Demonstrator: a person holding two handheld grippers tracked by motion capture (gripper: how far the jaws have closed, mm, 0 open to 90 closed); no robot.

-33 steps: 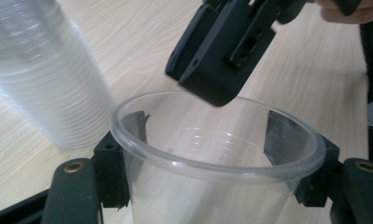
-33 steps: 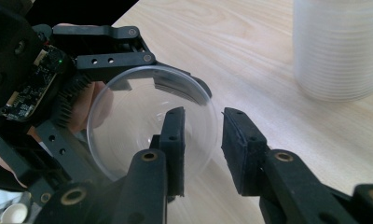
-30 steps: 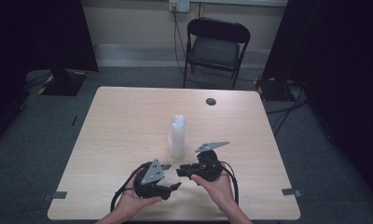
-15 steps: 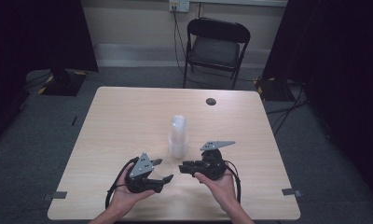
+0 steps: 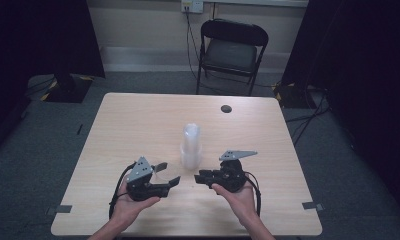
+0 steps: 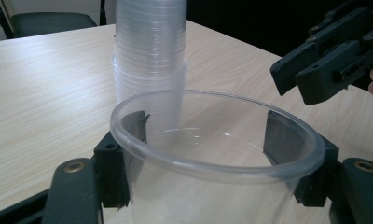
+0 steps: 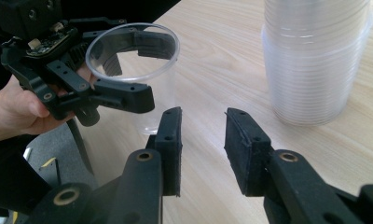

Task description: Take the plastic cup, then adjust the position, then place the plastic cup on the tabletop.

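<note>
Pale wood-grain tabletop (image 5: 138, 130) stretches out in front of me, with grey carpet around it. Nearest to me, my left tongs (image 5: 164, 176) pinch a single clear plastic cup (image 5: 160, 170), one jaw on either side of its wall just under the rim; in the left gripper view the cup (image 6: 217, 154) stands upright with its open mouth toward the camera. My left hand (image 5: 130, 205) cradles the tool from below. Just beside it, my right tongs (image 5: 202, 177) point toward the left ones, close but apart from them, held in my right hand (image 5: 235, 195). In the right gripper view their two black pads (image 7: 173, 144) stand spread with bare wood between them, gripping nothing. A little farther on, near the middle of the tabletop, stands the tall stack of clear plastic cups (image 5: 191, 146), upright. Toward the far edge lies a small dark round disc (image 5: 226, 108). Beyond the tabletop a black folding chair (image 5: 231, 50) faces me against the pale wall.
</note>
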